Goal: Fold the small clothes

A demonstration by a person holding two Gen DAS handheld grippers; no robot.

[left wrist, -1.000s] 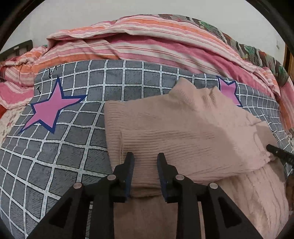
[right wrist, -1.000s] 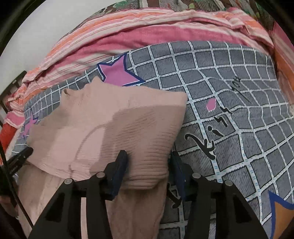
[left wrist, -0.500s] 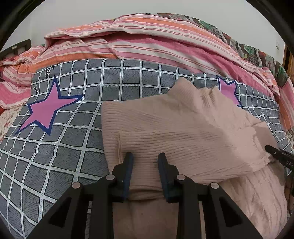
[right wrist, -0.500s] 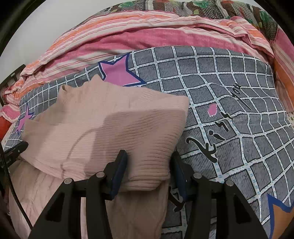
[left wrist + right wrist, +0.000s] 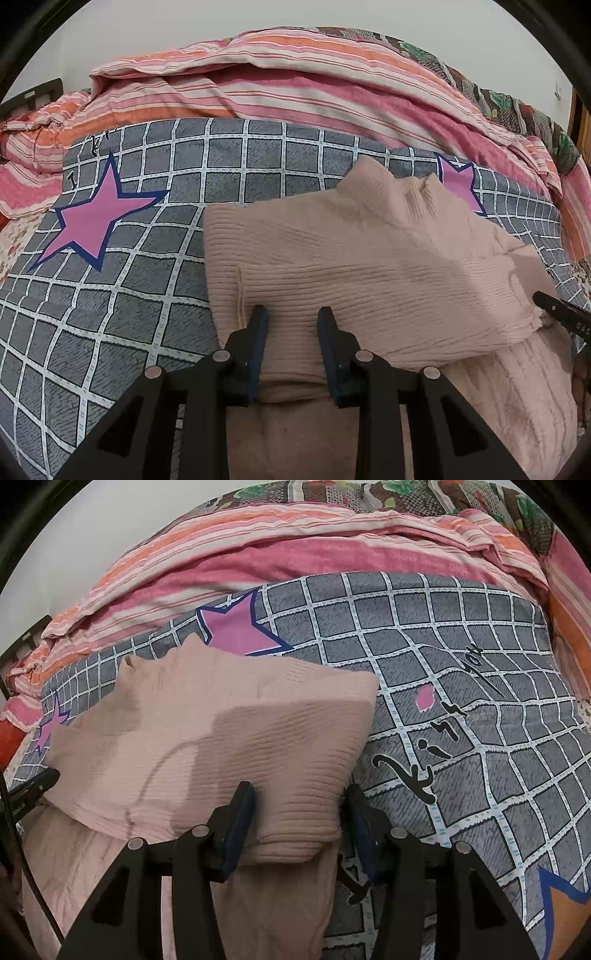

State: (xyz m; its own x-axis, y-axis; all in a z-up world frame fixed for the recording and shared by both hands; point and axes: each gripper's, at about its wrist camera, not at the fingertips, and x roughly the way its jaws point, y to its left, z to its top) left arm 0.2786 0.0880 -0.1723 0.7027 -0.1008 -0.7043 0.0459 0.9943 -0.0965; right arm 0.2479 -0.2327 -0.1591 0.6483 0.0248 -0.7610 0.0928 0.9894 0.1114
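While both tools (image 5: 291, 321) (image 5: 300, 798) stand open astride the pink sweater (image 5: 369, 266), the bedsheet (image 5: 461, 657) reads "Kiss you".

Ribbed matt knit sweater (image 5: 369, 258), smooth printed bedsheet (image 5: 147, 295)

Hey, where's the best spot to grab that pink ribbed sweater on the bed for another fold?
Probably the thick doubled near edge of the pink ribbed sweater, close to its two corners. Come in low from the near side: the fold there forms a raised lip, with both sets of tongs, left and right, already straddling it.
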